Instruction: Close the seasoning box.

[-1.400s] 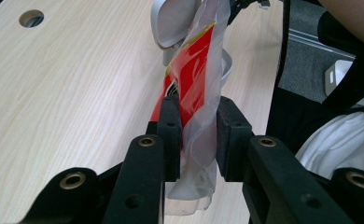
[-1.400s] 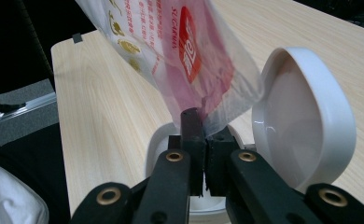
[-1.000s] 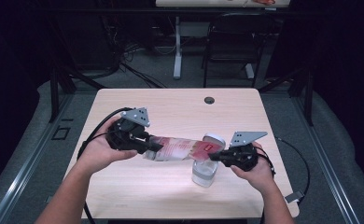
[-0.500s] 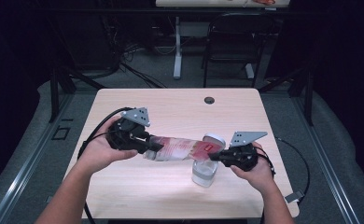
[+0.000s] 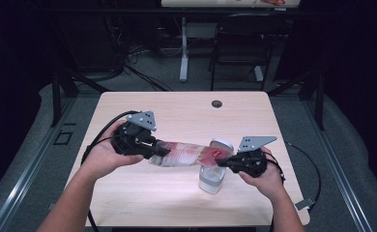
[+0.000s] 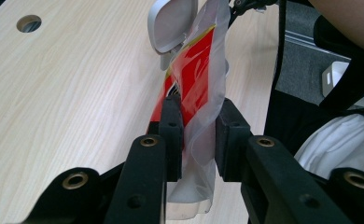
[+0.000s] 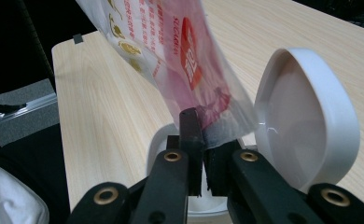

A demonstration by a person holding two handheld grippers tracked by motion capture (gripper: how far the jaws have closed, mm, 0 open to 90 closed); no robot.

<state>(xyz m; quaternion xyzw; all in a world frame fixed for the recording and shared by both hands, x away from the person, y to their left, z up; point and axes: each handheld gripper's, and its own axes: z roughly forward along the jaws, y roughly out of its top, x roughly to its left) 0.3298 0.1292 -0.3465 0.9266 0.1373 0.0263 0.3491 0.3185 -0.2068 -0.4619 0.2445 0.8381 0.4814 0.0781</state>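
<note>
Both grippers hold one clear bag (image 5: 186,153) with red print, stretched between them above the table (image 5: 177,111); left gripper (image 5: 150,147) clamps one end, jaws nearly closed with the film pinched between the pads (image 6: 171,135); right gripper (image 5: 227,163) clamps the other end, jaws pressed together on a corner of the bag (image 7: 208,121); that corner hangs right over an open white jar (image 5: 210,180), hinged lid (image 7: 306,121) flipped up beside it.

Looks like the pour or feed step: bag lined up with the jar, contents not visibly moving yet; can't tell if the corner is open.

Next move probably needs the left end raised so the bag tilts toward the jar, right end kept steady over the mouth; watch for spill past the rim.
</note>
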